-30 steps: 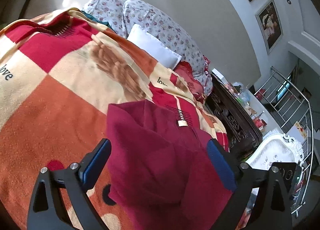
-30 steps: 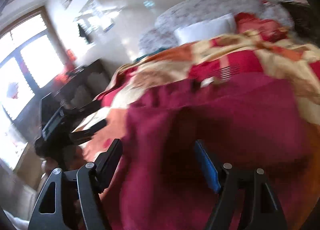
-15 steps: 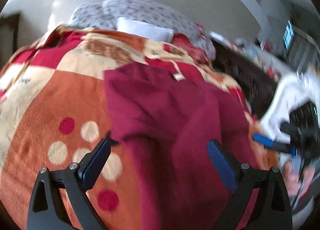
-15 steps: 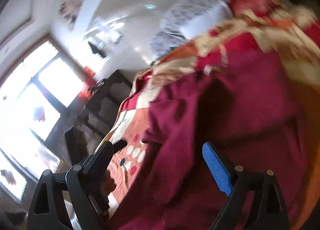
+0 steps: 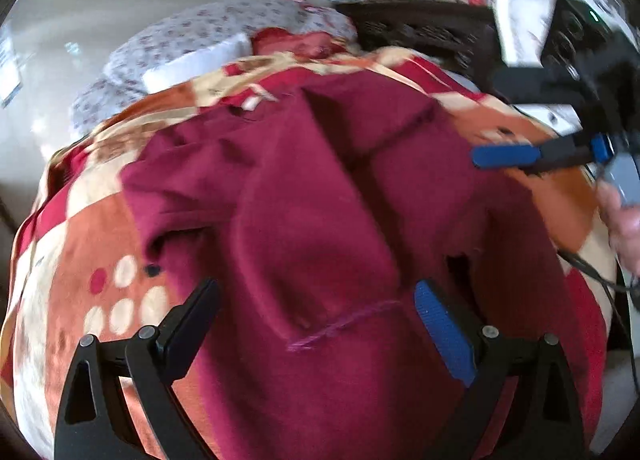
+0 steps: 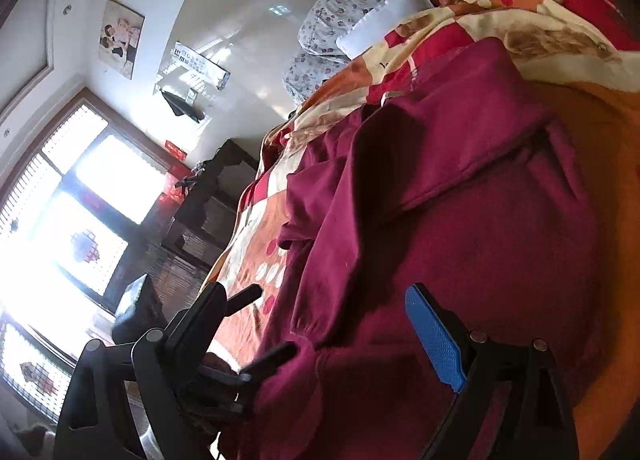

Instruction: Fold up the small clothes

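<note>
A dark red garment [image 5: 320,196] lies partly folded on a patterned red and orange blanket [image 5: 80,228] on a bed. My left gripper [image 5: 316,324] is open and empty, just above the garment's near hem. My right gripper [image 6: 316,328] is open and empty, over the garment's [image 6: 460,200] near edge. The right gripper also shows in the left wrist view [image 5: 508,158] at the garment's right side, held by a hand. The left gripper's fingers [image 6: 244,296] show in the right wrist view at the garment's left edge.
White pillow [image 5: 196,64] and floral pillows [image 5: 216,28] lie at the head of the bed. A dark wooden cabinet [image 5: 420,28] stands right of the bed. Another dark cabinet [image 6: 208,200] and bright windows [image 6: 60,220] are on the left side.
Both grippers have swung toward the garment's near edge, tilting their views. The garment lies in about the same folds. Both grippers stayed open.
</note>
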